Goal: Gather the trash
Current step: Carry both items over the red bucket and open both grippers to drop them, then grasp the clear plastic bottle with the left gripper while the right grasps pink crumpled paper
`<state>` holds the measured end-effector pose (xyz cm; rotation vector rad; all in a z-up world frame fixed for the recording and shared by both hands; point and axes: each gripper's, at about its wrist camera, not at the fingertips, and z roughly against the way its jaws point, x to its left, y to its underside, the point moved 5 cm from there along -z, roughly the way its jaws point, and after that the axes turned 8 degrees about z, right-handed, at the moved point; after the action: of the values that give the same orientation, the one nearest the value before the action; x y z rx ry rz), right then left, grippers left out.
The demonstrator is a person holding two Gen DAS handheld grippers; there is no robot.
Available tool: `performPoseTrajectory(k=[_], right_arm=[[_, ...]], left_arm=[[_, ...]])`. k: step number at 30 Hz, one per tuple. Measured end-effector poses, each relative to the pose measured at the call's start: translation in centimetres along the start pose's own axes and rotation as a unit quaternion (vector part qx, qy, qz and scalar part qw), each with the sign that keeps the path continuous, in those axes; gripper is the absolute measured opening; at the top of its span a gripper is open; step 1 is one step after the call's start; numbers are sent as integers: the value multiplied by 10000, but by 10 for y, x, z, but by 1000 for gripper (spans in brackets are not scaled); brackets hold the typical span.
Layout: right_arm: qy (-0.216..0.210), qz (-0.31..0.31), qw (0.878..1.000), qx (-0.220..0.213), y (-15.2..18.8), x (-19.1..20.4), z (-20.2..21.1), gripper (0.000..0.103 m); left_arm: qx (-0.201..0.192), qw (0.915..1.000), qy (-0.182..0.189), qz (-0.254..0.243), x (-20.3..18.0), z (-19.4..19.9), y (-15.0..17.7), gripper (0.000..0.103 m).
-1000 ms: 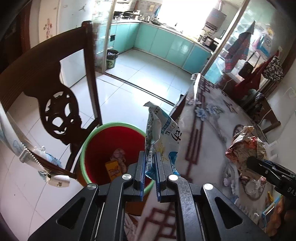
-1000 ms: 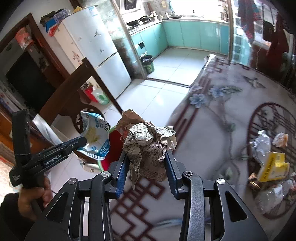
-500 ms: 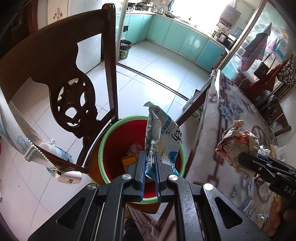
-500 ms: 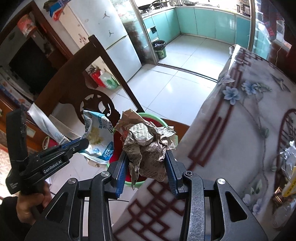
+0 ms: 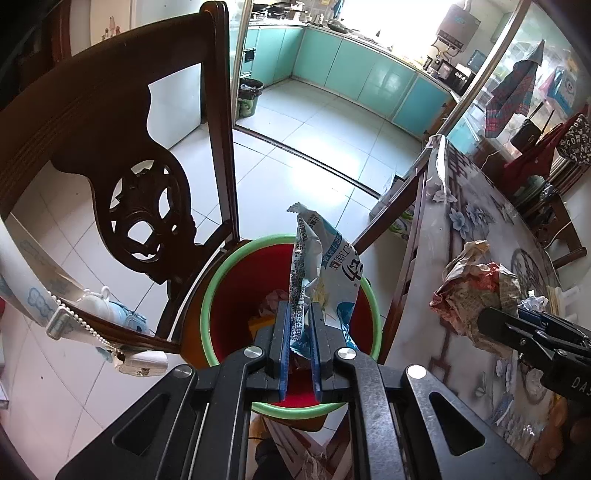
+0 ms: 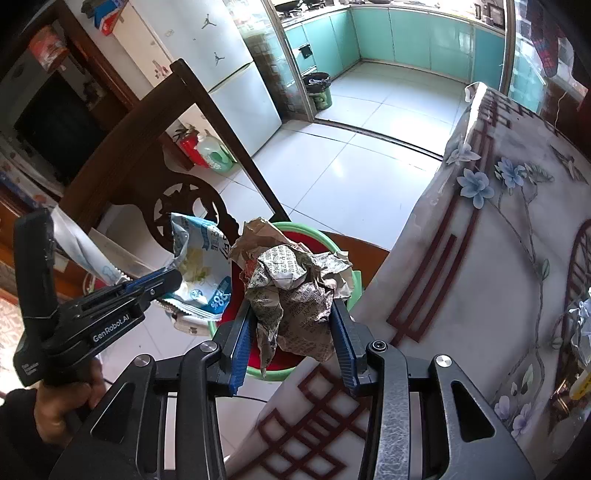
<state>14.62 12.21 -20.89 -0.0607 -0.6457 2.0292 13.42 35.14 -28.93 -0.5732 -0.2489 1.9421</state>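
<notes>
Currently, counter (image 6: 480, 258) edge sits beside the red bin (image 5: 221, 295), which stands on the floor by the chair (image 5: 140, 206). Right tongs (image 6: 293, 332), partly open, clamp a crumpled paper wad (image 6: 295, 291) at the counter edge above the bin rim. Left tongs (image 5: 300, 321), nearly closed, pinch a snack wrapper (image 5: 325, 273) directly over the bin.

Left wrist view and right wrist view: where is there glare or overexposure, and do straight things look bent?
Left wrist view: the kitchen window is blown out, a glare patch lies on the floor tiles, and the chair post bows from fisheye distortion. Right wrist view: the window is also washed out, the table edge curves, and the crumpled paper in the right claw stays sharp.
</notes>
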Motion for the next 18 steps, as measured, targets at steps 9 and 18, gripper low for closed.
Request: performPoseTrajectory(k=[9,18], right_arm=[[-156,-222,9992,-301,0,-4,10,71],[318,-763,9946,-628,22,-49,60,74]], left_arm=[[-100,9999,-131,25,-1,7,4,54],[-162,9987,260,-405,-58,19,12,54]])
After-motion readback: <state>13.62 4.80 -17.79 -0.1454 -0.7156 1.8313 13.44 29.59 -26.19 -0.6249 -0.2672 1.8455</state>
